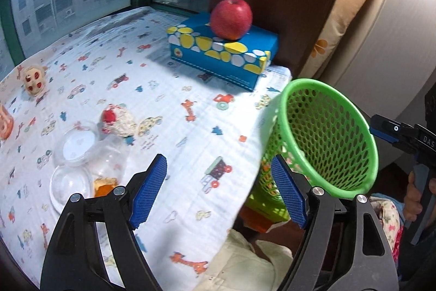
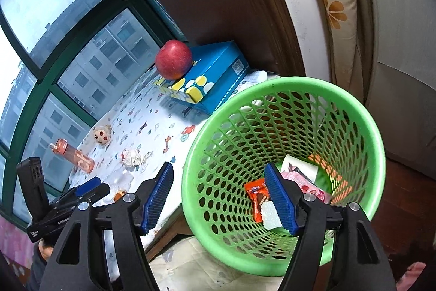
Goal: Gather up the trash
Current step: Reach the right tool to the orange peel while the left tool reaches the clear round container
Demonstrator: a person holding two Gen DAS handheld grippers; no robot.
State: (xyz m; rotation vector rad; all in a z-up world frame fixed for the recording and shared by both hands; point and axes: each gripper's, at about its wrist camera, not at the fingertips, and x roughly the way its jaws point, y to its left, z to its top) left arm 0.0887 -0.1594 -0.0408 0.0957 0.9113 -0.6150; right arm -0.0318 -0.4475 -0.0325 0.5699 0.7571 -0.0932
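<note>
Step in hand, as I read it: between pickups. The green basket (image 2: 283,173) stands tilted just off the edge of the tabletop (image 1: 169,127), mouth turned toward the person, and already holds wrappers: an orange packet (image 2: 256,198) and a pink one (image 2: 302,182) lie at the bottom.

Left tongs (image 1: 218,192): jaws stand well apart, nothing between the blue pads; only printed cloth shows through the gap. They hover over the tabletop edge, just beside the basket on its window side.

Right tongs (image 2: 219,195): also well apart and empty. One pad sits outside the basket wall, the other over its mouth; the rim shows in the gap, but I cannot see either pad pressing on it.

Trash left on the tabletop, taking the basket as landmark:
- clear plastic cups and lid (image 1: 79,154), with something orange inside, nearest on the window side, close to the left tongs
- crumpled paper ball with a red patch (image 1: 117,119), just beyond the plastic
- a second crumpled ball (image 1: 32,78), well apart, toward the window

The red apple (image 1: 231,18) on the blue tissue box (image 1: 220,53), behind the basket, and the orange bottle (image 2: 73,154) by the window look like keepers, not trash.

Next move, judged: swing the left tongs over the clear plastic, close gently since it is thin and likely to slip or crush, then carry it across to the basket mouth.
</note>
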